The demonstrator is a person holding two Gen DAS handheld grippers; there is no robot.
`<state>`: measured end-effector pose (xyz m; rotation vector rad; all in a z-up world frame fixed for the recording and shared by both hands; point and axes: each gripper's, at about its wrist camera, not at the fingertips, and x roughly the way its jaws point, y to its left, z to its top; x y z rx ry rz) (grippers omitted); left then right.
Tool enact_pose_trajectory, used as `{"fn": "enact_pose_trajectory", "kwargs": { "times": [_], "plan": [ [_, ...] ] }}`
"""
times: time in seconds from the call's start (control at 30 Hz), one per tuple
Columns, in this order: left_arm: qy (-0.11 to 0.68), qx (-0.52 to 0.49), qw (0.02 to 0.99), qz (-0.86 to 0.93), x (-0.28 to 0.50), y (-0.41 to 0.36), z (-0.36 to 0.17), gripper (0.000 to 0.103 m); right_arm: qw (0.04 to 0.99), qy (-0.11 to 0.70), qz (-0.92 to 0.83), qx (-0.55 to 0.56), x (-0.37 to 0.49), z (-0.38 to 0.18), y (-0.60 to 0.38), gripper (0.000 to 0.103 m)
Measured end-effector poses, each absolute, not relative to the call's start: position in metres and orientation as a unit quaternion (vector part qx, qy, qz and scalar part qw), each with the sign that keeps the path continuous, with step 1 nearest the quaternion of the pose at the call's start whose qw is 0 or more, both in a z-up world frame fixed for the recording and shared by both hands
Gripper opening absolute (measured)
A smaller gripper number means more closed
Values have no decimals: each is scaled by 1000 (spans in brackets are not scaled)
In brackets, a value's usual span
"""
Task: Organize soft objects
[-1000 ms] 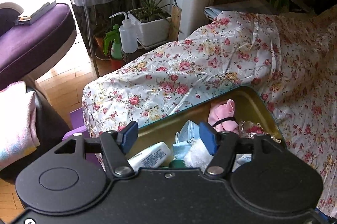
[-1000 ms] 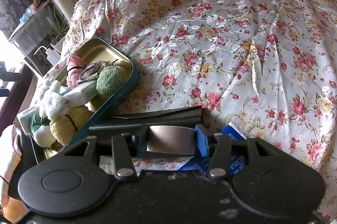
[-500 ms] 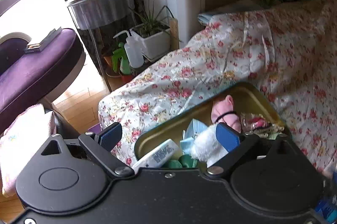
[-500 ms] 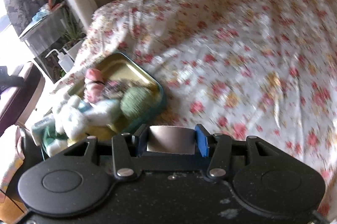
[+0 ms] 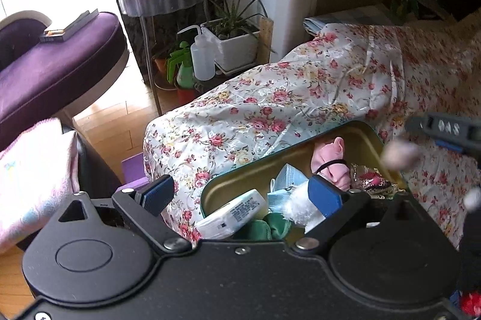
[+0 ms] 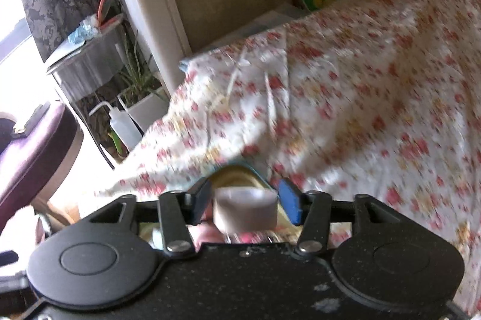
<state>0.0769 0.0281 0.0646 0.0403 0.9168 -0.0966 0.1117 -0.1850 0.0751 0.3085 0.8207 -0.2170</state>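
Left wrist view: the left gripper (image 5: 242, 193) had just spread wide and held nothing, its right pad beside the white plush (image 5: 296, 207) lying in the tin; my read is the plush was just released there. The right gripper (image 6: 245, 201) showed at that view's right edge, blurred. In the right wrist view it had swung from open bedspread to above the tin's far rim, and its jaws had just been opening: gaps showed on both sides of the brownish flat piece (image 6: 246, 210) between the pads, so the piece looked let go or nearly so. Blur left the exact contact unclear. Likely meaning: another item was being dropped into the tin, sorting well underway.

Counts, left wrist view: one gold tin (image 5: 365, 139) on the floral bedspread (image 5: 270, 109). Inside: one pink rolled cloth with a black band (image 5: 329, 162), one blue face mask (image 5: 290, 175), one white packet (image 5: 234, 213), one green soft item (image 5: 270, 227), one white plush, one patterned small item (image 5: 372, 181). Two grippers.
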Motion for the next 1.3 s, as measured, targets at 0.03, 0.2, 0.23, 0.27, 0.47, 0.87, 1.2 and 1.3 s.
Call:
{"fn": "enact_pose_trajectory", "kwargs": {
  "times": [0.03, 0.2, 0.23, 0.27, 0.47, 0.87, 1.2, 1.3],
  "plan": [
    [443, 18, 895, -48, 77, 29, 65, 92, 901, 396, -107, 145, 115, 77, -184, 57],
    [441, 17, 896, -56, 76, 31, 66, 92, 906, 384, -107, 141, 103, 86, -178, 61],
    [440, 18, 896, -58, 75, 30, 66, 92, 907, 382, -111, 138, 96, 87, -178, 64],
    [439, 19, 896, -59, 75, 29, 67, 92, 908, 380, -115, 134, 90, 88, -177, 66],
    [433, 20, 898, -77, 65, 23, 69, 93, 911, 368, -146, 118, 35, 85, -183, 78],
    [453, -23, 886, -96, 23, 19, 48, 93, 906, 371, -184, 87, -66, 53, -196, 101],
    [445, 37, 892, -68, -19, -2, 5, 94, 912, 350, -198, 84, -99, 35, -205, 103],
    [448, 49, 890, -73, -28, -8, -5, 94, 915, 342, -198, 83, -104, 36, -206, 103]
  ]
}}
